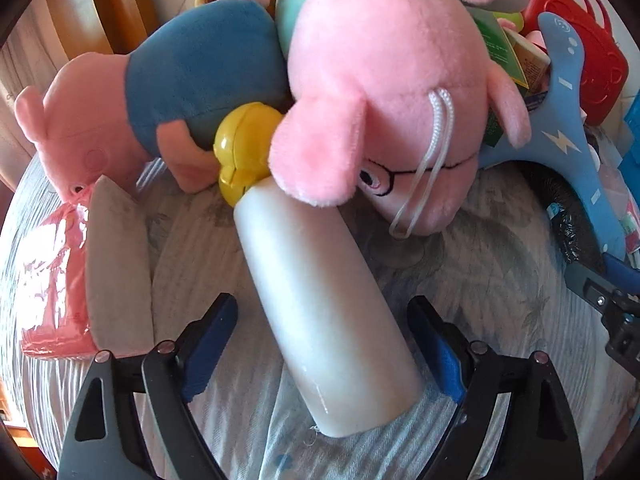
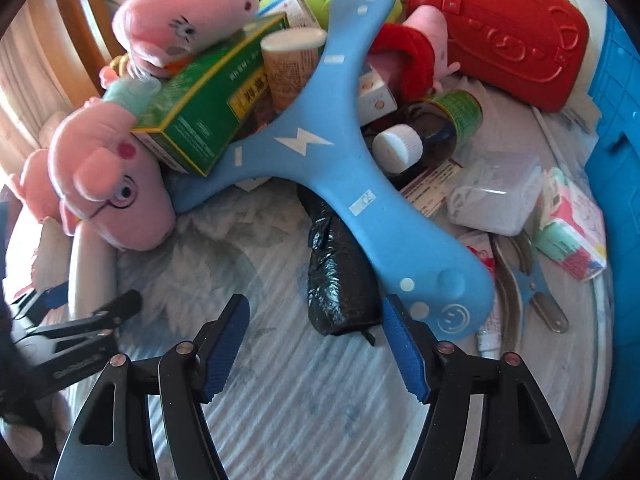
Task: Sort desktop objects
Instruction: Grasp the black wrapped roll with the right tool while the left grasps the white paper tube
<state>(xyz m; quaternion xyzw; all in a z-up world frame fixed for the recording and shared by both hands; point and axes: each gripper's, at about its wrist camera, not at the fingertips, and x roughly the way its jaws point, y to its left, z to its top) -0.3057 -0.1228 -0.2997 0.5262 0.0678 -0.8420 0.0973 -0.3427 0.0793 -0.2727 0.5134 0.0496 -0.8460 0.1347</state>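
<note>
A white cylindrical bottle (image 1: 320, 280) with a yellow cap (image 1: 244, 148) lies on the pale cloth, its base end between the fingers of my left gripper (image 1: 323, 305). The jaws stand open, with a gap on the left side. A big pink pig plush (image 1: 380, 80) rests on the bottle's neck. In the right wrist view a black plastic roll (image 2: 340, 280) lies under a blue three-armed boomerang toy (image 2: 332, 160). My right gripper (image 2: 315, 304) is open, and the roll's near end sits just inside its right finger.
A pig plush in a blue shirt (image 1: 192, 72) and a pink packet (image 1: 52, 264) lie at left. A green box (image 2: 208, 108), brown bottle (image 2: 400, 148), clear box (image 2: 496, 192), red case (image 2: 508, 28) and blue crate (image 2: 616, 120) crowd the right.
</note>
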